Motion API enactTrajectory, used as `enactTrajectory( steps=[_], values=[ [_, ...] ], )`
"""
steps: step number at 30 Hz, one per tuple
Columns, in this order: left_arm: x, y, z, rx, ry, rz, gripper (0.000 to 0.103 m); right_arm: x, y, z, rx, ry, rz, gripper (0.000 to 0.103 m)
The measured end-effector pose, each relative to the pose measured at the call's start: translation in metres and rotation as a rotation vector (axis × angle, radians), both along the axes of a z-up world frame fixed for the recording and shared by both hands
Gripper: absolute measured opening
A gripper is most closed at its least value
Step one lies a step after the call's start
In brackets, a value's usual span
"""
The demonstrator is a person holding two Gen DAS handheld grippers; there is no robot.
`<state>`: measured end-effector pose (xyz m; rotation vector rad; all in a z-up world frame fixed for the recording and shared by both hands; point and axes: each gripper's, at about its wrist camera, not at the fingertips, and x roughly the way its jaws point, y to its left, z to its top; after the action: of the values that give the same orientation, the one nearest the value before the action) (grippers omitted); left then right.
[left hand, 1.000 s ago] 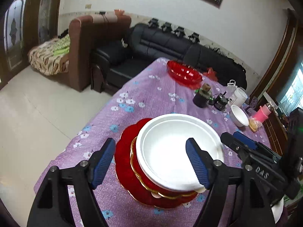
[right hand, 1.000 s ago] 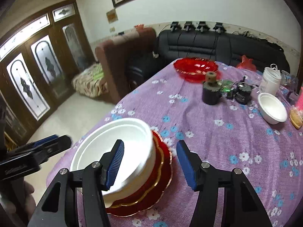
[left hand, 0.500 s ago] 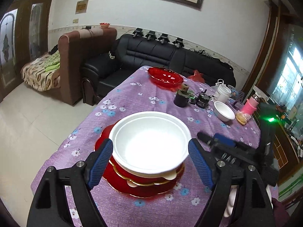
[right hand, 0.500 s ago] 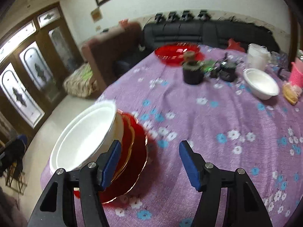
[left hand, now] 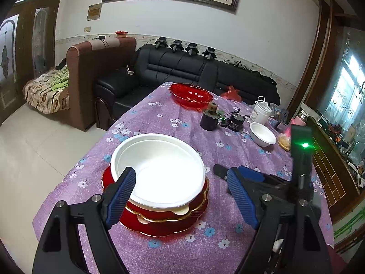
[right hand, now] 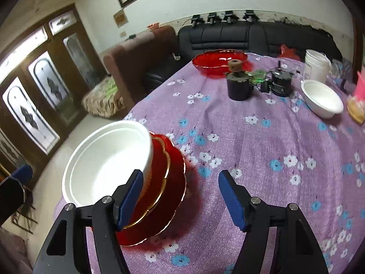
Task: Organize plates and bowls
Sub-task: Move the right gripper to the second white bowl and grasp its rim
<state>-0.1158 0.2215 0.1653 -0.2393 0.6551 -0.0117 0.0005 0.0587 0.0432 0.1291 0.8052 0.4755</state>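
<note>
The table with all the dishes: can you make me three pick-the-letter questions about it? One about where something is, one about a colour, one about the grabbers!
1. Where is the big white bowl?
A. on the red plates
B. on the sofa
C. on the floor

2. What colour is the far dish?
A. blue
B. red
C. green

3. How are the left gripper and right gripper?
A. both shut on a bowl
B. one holds a cup
C. both open, holding nothing

Answers:
1. A, it tops the red stack.
2. B, it is shiny red.
3. C, each view shows a wide gap between the pads.
</note>
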Motion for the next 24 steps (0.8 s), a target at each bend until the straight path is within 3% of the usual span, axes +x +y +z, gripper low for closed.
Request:
enactTrajectory(
  steps=[6,15,24],
  values=[
    [0.009,-0.039,-0.007,0.004,0.008,-0.094,0.084,0.006,-0.044,0.005,-0.019,-0.015,-0.072,0.074],
    [0.031,-0.123,-0.045,0.022,0.107,-0.298,0.084,0.036,-0.173,-0.018,0.008,0.116,-0.329,0.074],
    [0.051,-0.147,-0.078,0.051,0.206,-0.337,0.084,0.101,-0.271,-0.028,0.093,0.178,-0.546,0.073]
  ],
)
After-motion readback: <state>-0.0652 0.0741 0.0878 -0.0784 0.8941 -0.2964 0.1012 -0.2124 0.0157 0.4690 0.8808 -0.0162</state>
